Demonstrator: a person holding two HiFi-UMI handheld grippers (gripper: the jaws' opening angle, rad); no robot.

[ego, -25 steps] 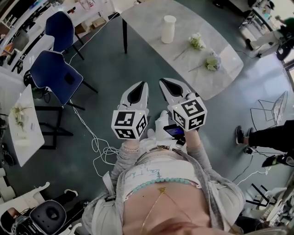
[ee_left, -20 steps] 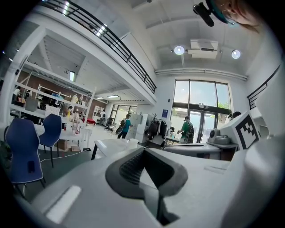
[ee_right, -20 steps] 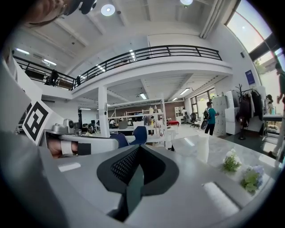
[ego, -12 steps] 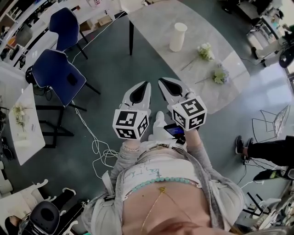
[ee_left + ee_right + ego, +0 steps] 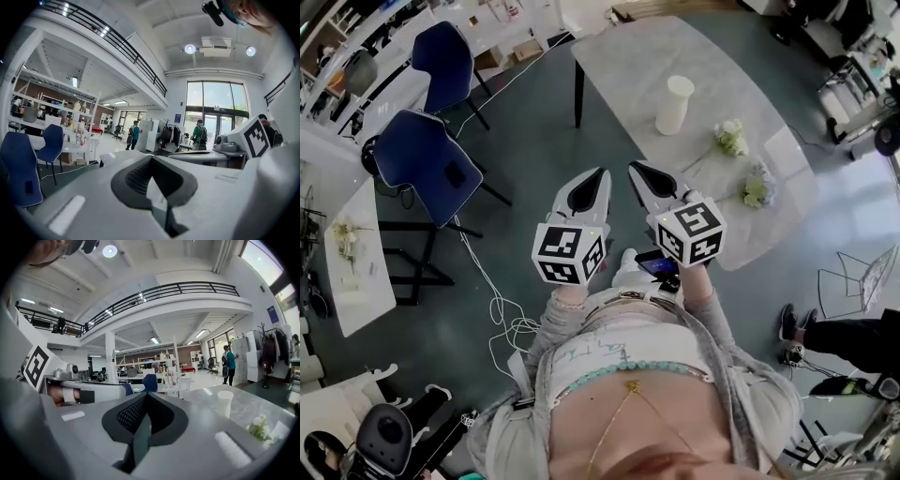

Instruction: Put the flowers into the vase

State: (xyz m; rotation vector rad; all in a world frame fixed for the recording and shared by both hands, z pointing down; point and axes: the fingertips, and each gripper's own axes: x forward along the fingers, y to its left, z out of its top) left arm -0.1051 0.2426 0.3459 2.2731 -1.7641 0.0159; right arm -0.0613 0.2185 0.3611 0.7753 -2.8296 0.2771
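Left hand-held gripper (image 5: 599, 174): jaws pressed together, nothing between them. Right hand-held gripper (image 5: 635, 168): same, pressed together, empty. Both are held side by side in the air, well apart from the white cylindrical vase (image 5: 674, 105). The vase stands upright on the grey marble worktop (image 5: 623, 66). The white-headed cut flower (image 5: 730, 138) lies near the vase, and the pale second cut flower (image 5: 757, 188) lies beyond it. Each gripper's cube shows only black-and-white square markers.

Your left gripper (image 5: 600, 174) and right gripper (image 5: 635, 169) show matt white plastic shells; the table (image 5: 628, 66) top looks glossy, marble-veined; the vase (image 5: 674, 105) smooth, matt.
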